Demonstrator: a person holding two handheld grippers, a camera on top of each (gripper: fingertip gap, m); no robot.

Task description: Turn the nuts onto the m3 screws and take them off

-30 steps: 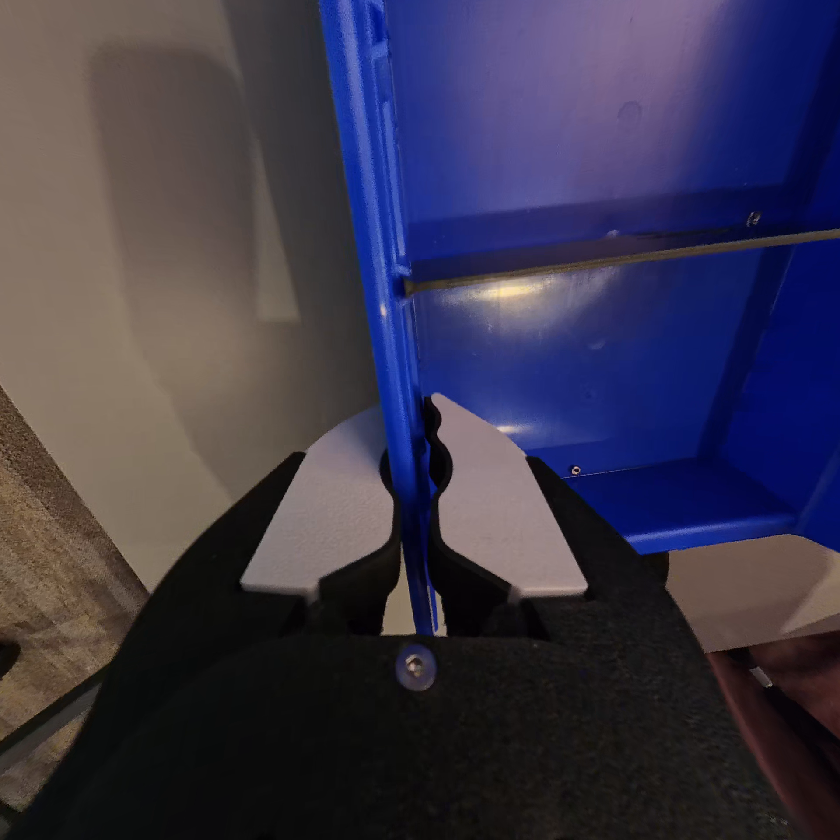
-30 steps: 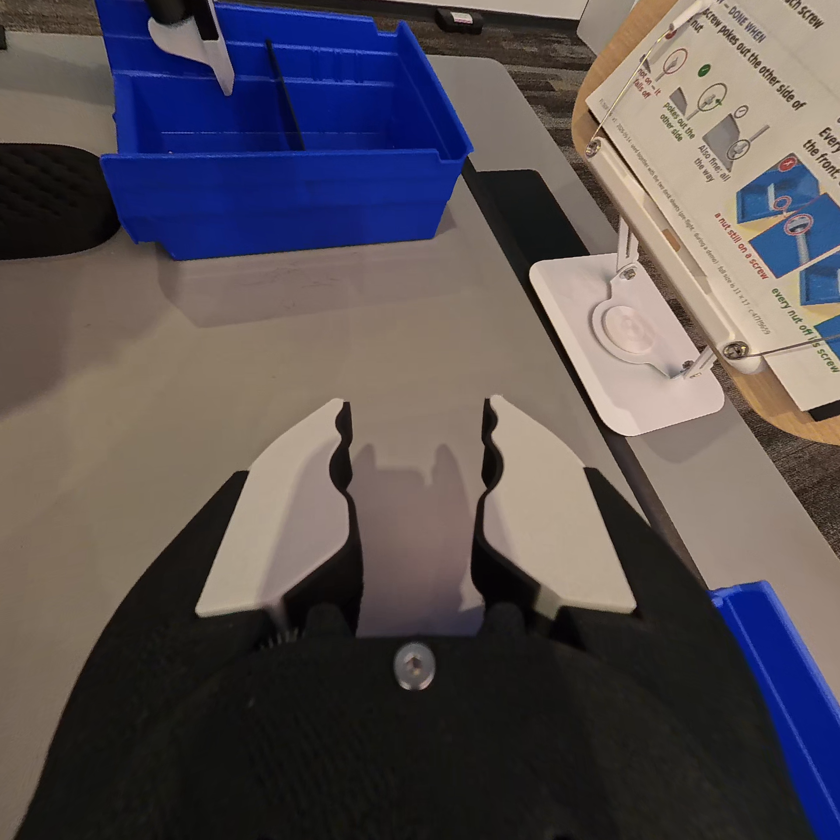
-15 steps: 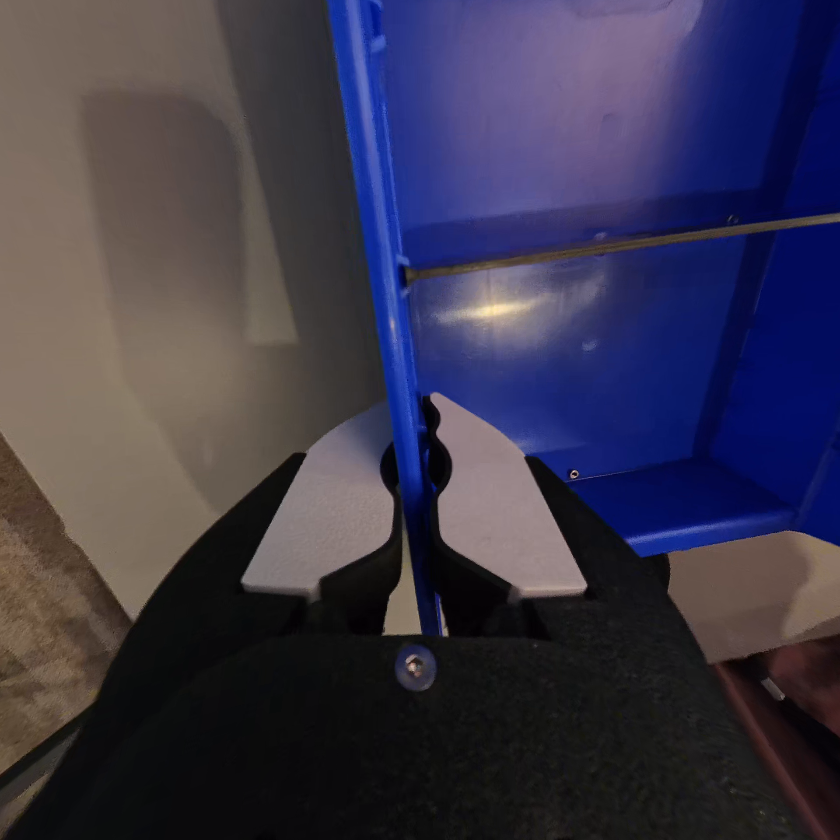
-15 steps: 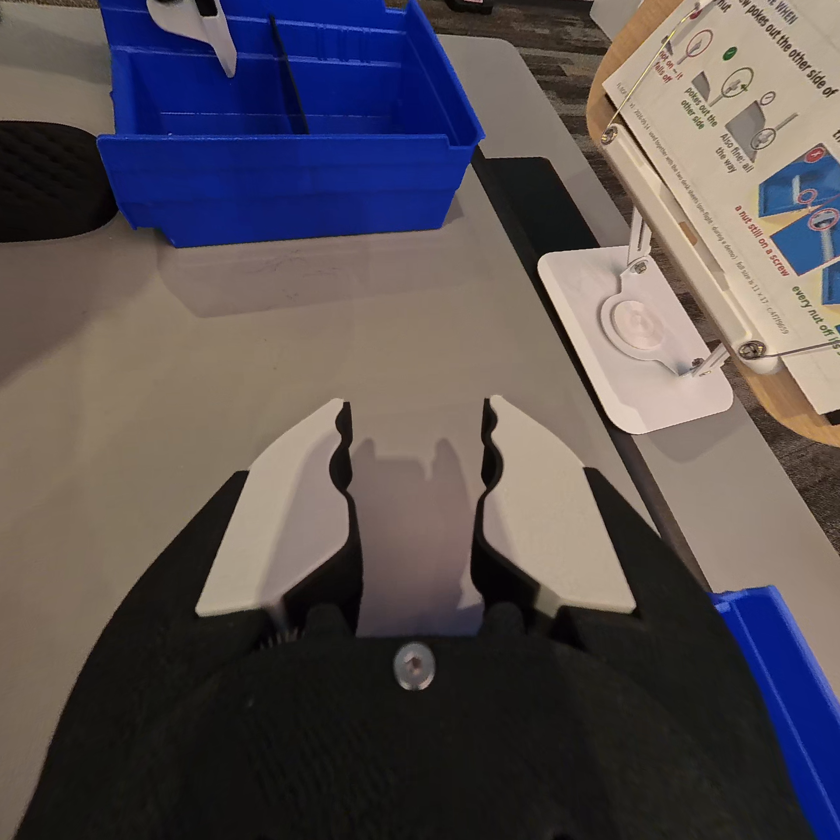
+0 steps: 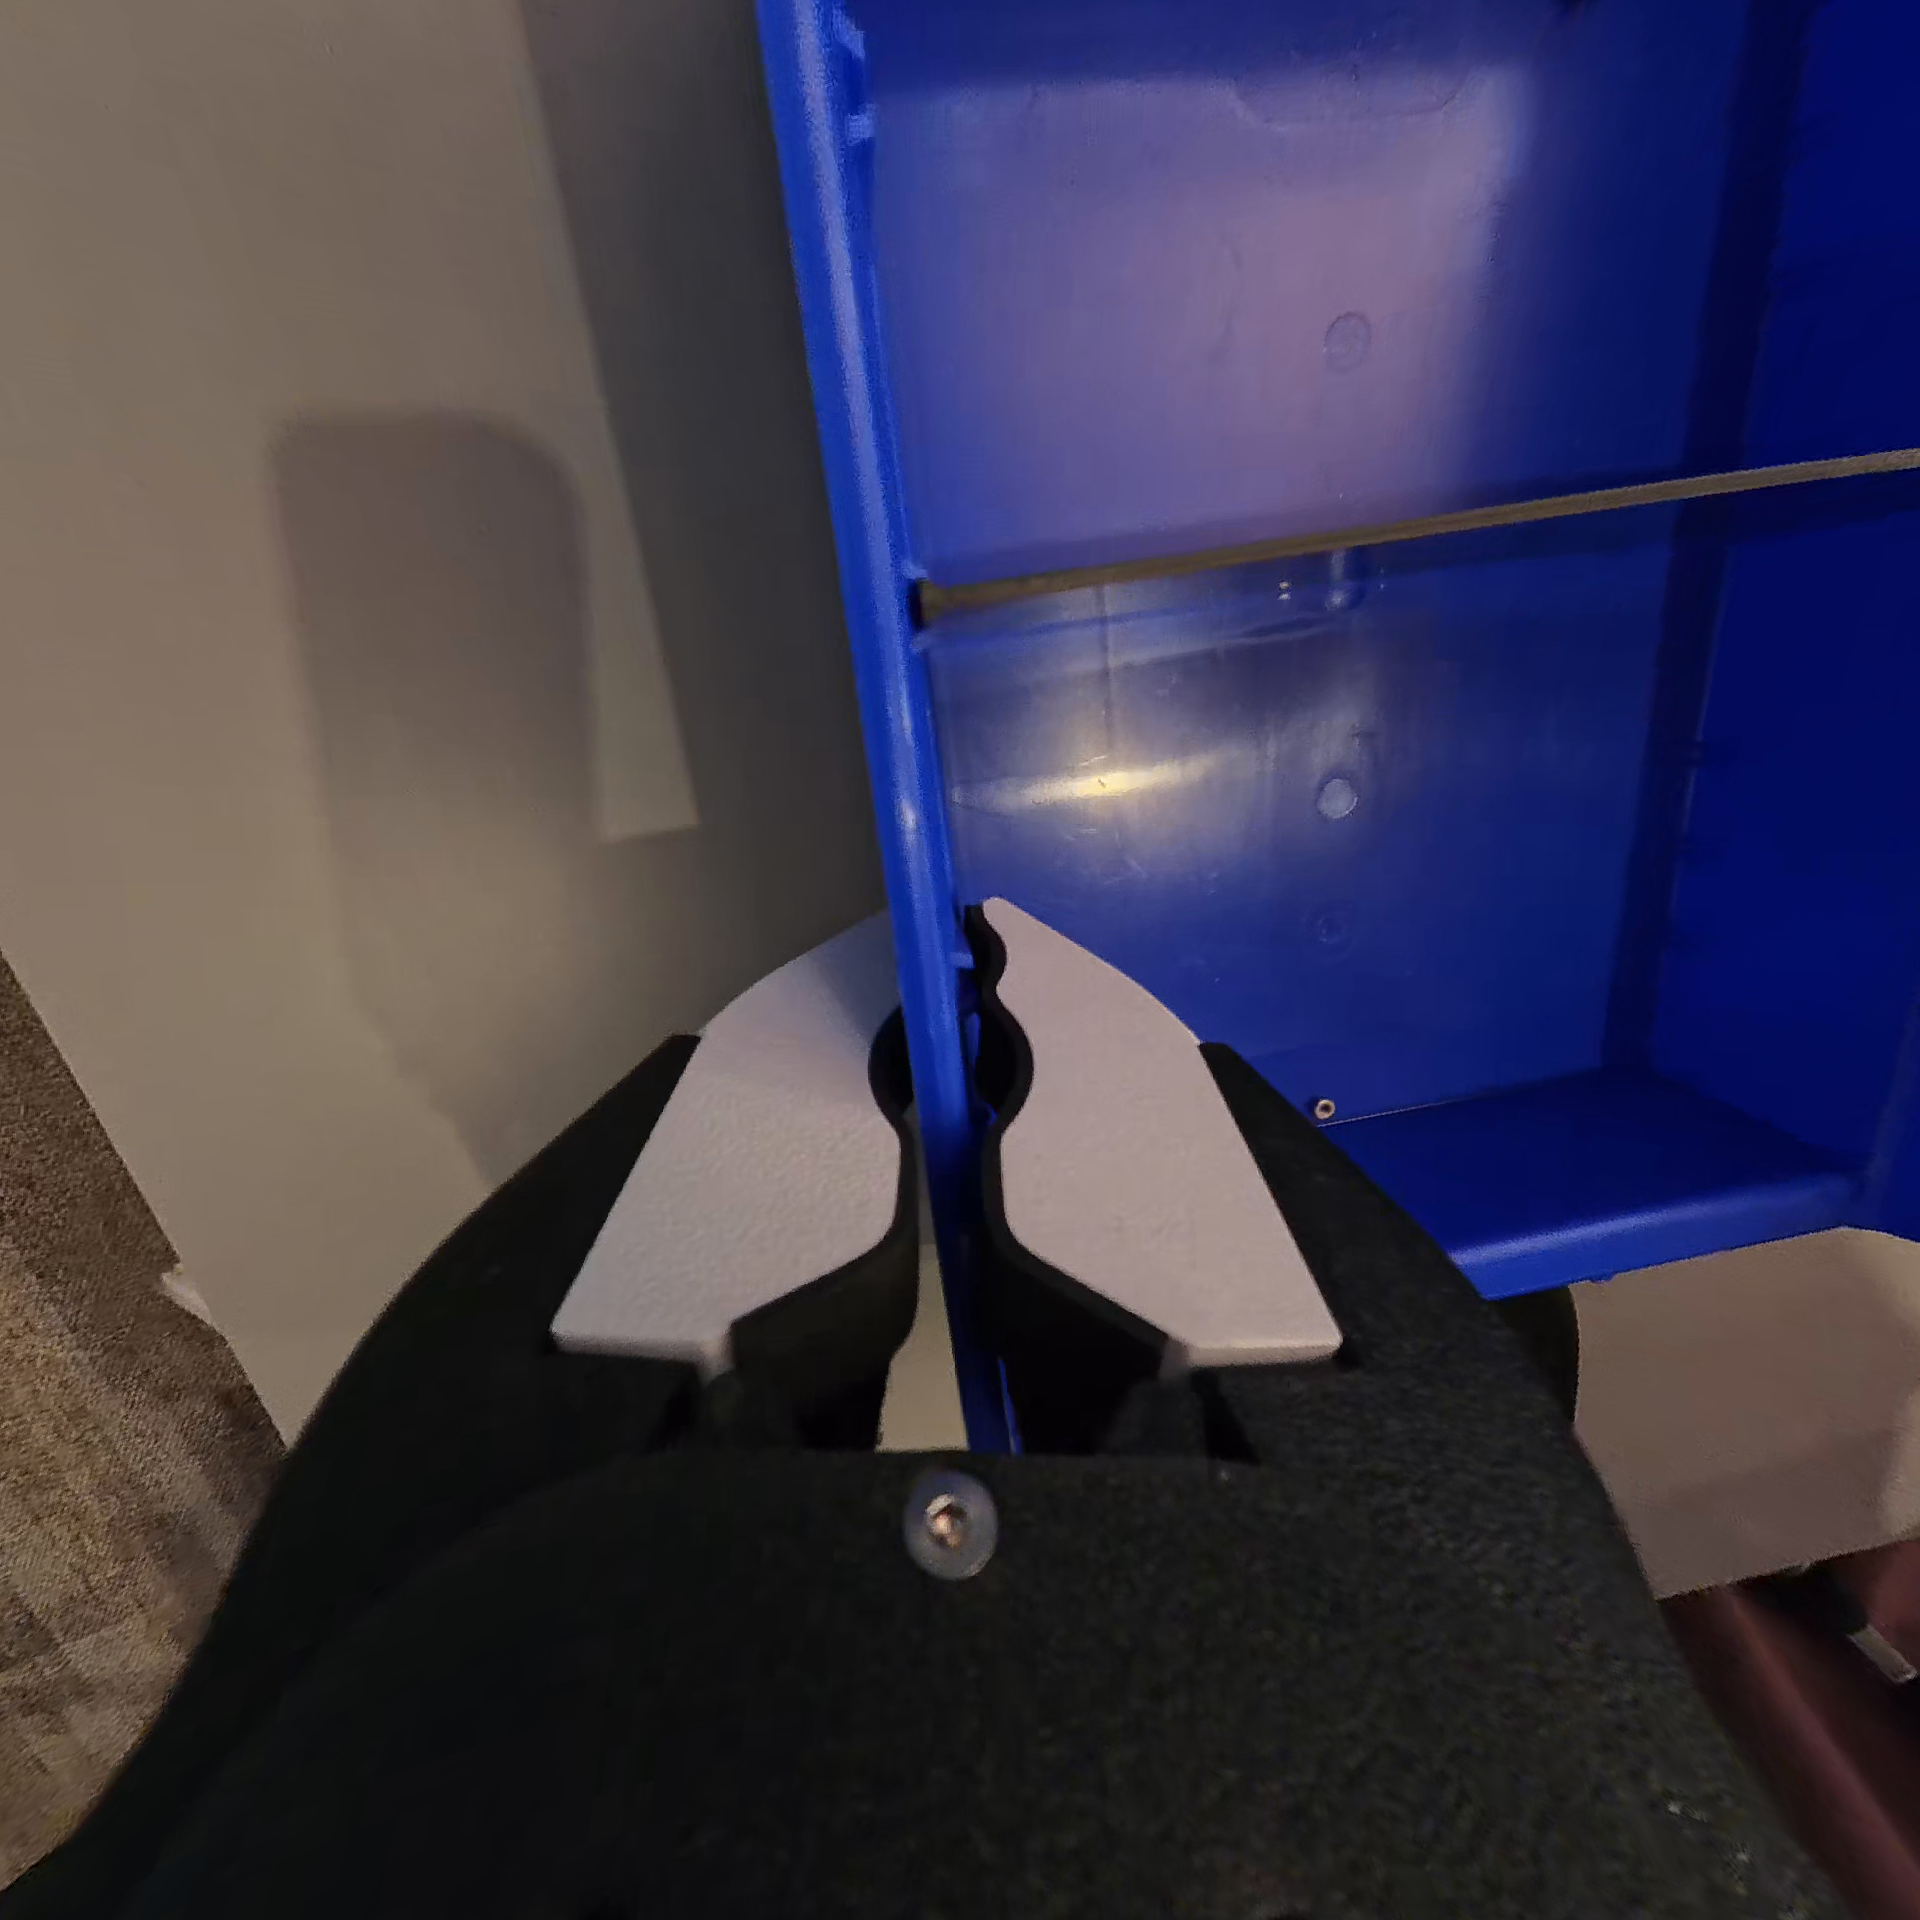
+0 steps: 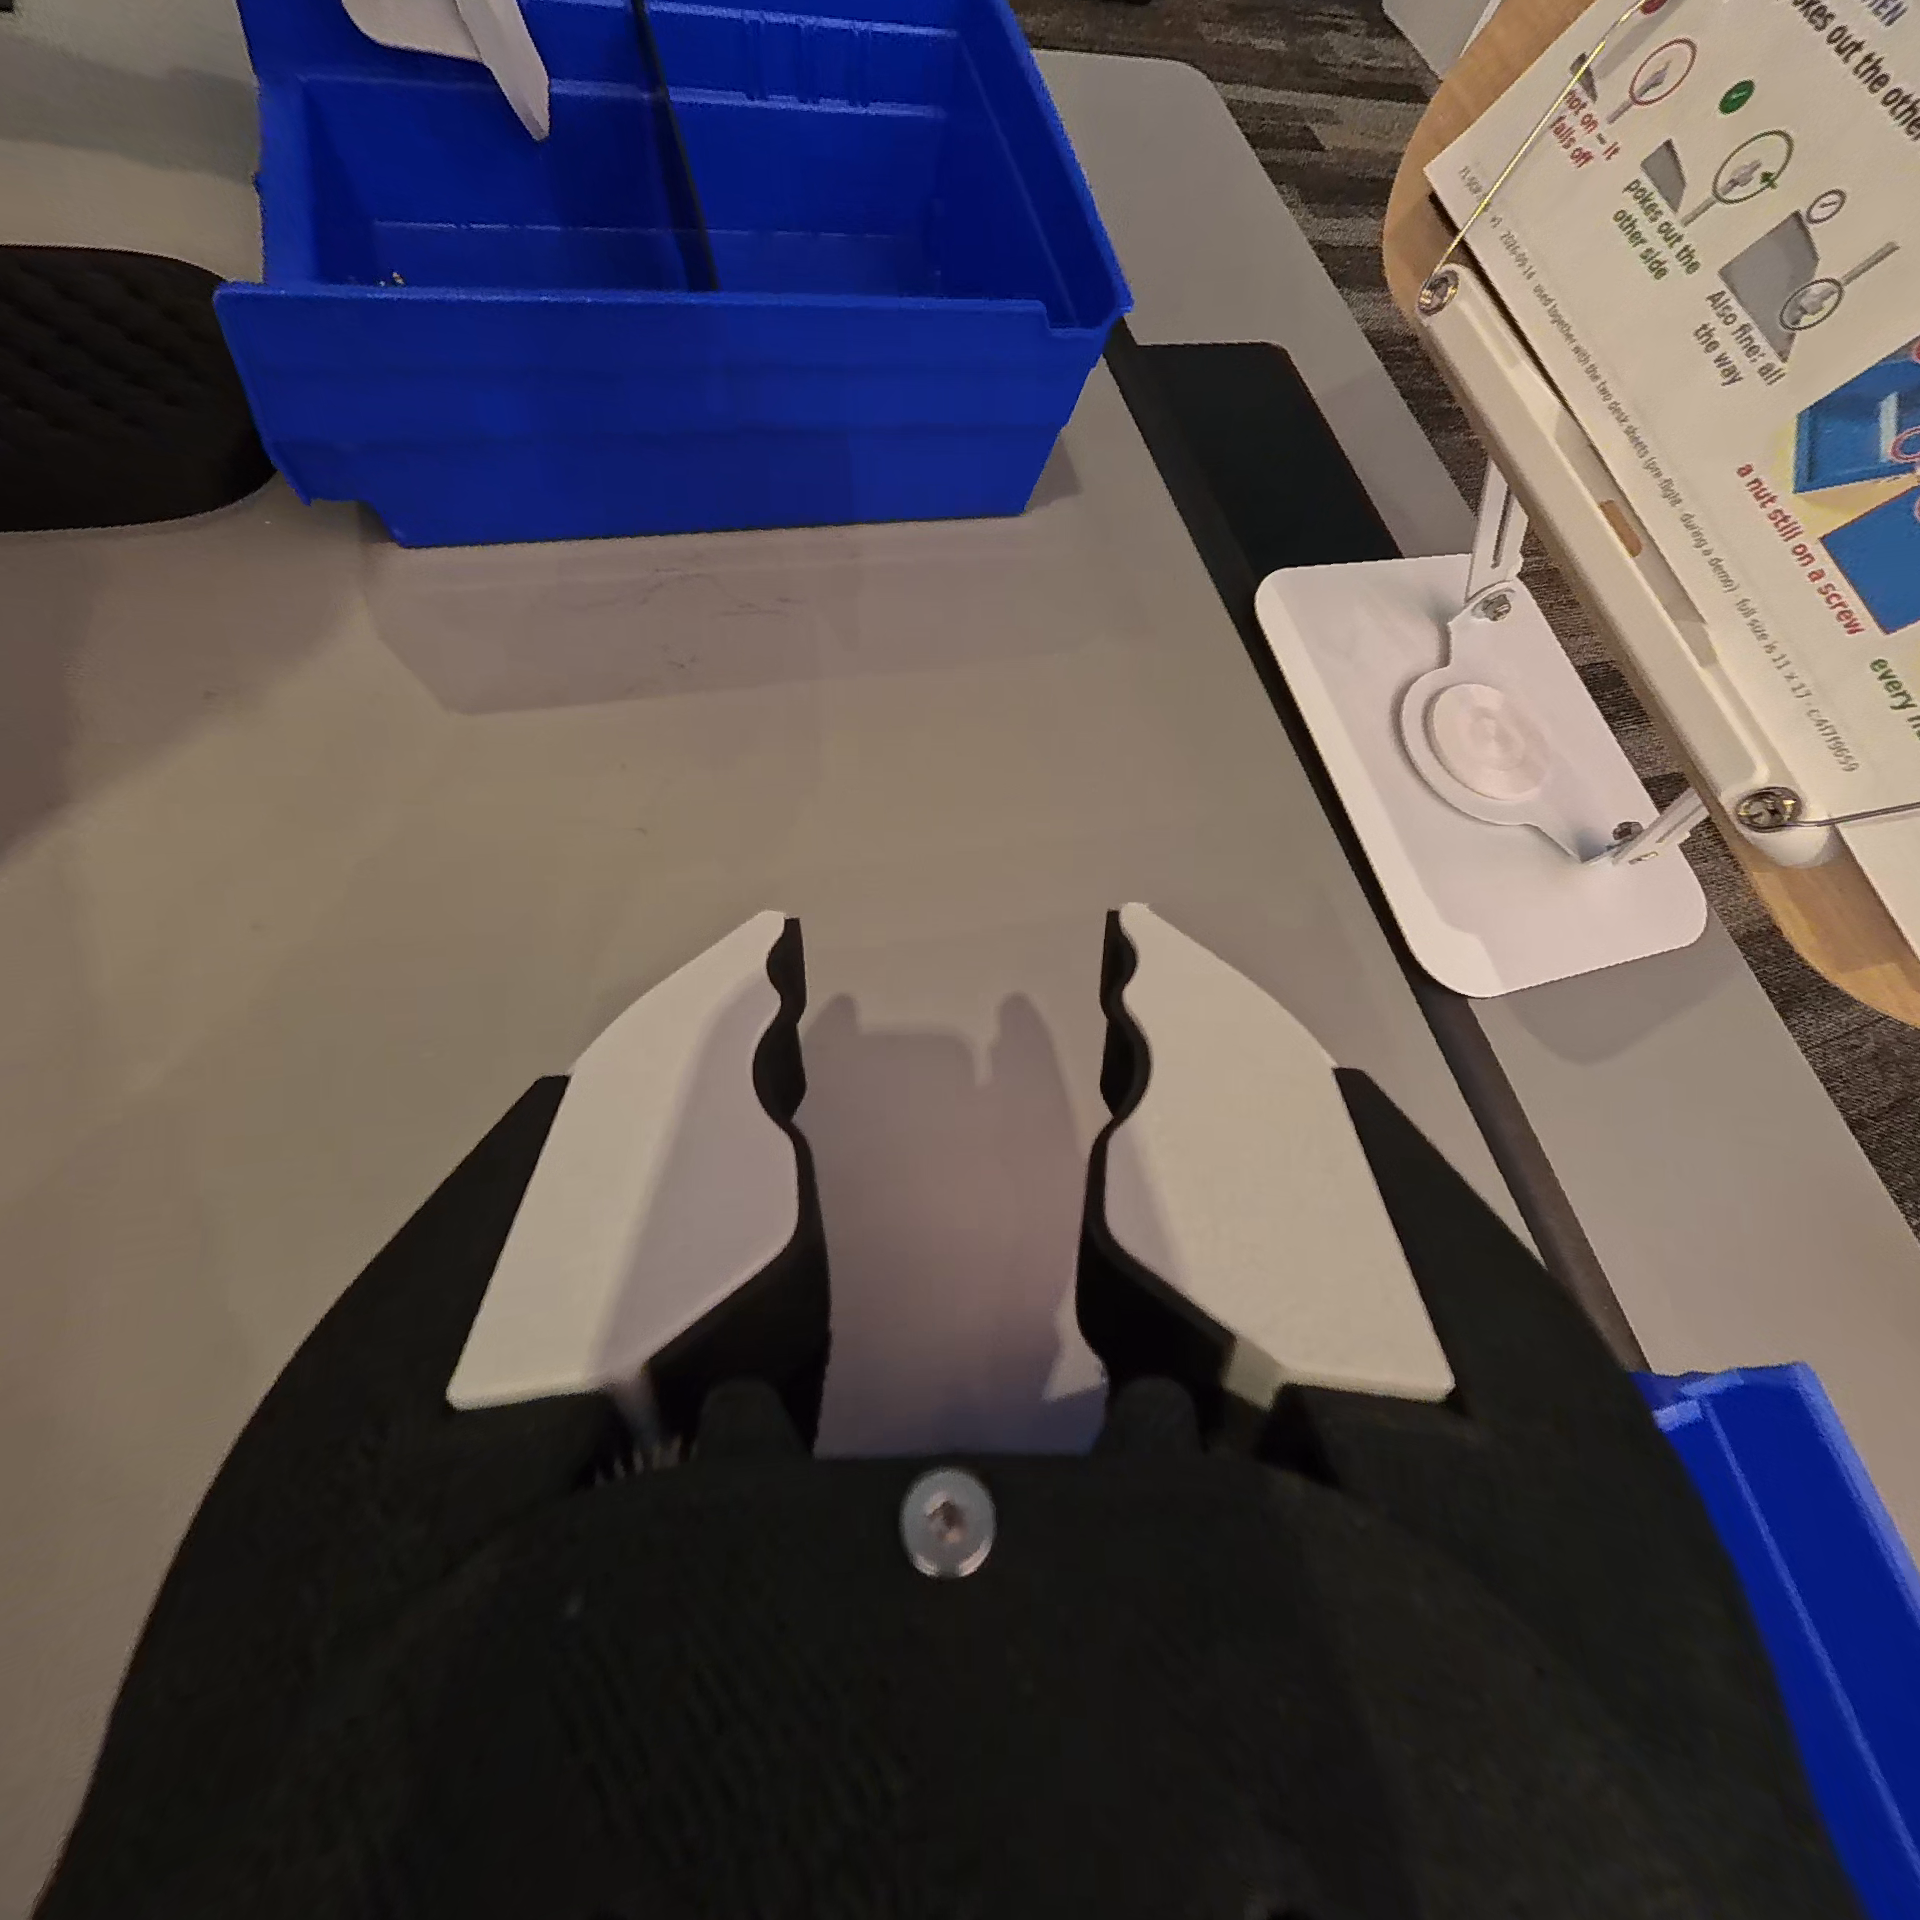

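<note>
Holding: the left claw (image 5: 951,1049) pinches the side wall of the blue bin (image 5: 1247,312), one finger outside and one inside.
Blue bin: it sits on the grey counter (image 6: 623,831), far from the right claw, at the back.
Divider: a thin dark strip (image 5: 1455,525) runs across the bin and splits it in two parts.
Screw: a tiny shiny bit (image 5: 1323,1108) sits low in the bin's end wall; it is too small to tell if it is a screw or a nut.
Left claw from afar: its white finger (image 6: 509,62) shows at the bin's back corner.
Right claw: the right claw (image 6: 951,971) is spread wide with nothing in it, over bare counter.
Second bin: a blue corner (image 6: 1787,1621) peeks in by the right claw.
Paper stand: a white stand (image 6: 1475,769) holds a printed sheet (image 6: 1714,260) at the right edge.
Black pad: a dark bumpy pad (image 6: 94,384) lies left of the bin.
</note>
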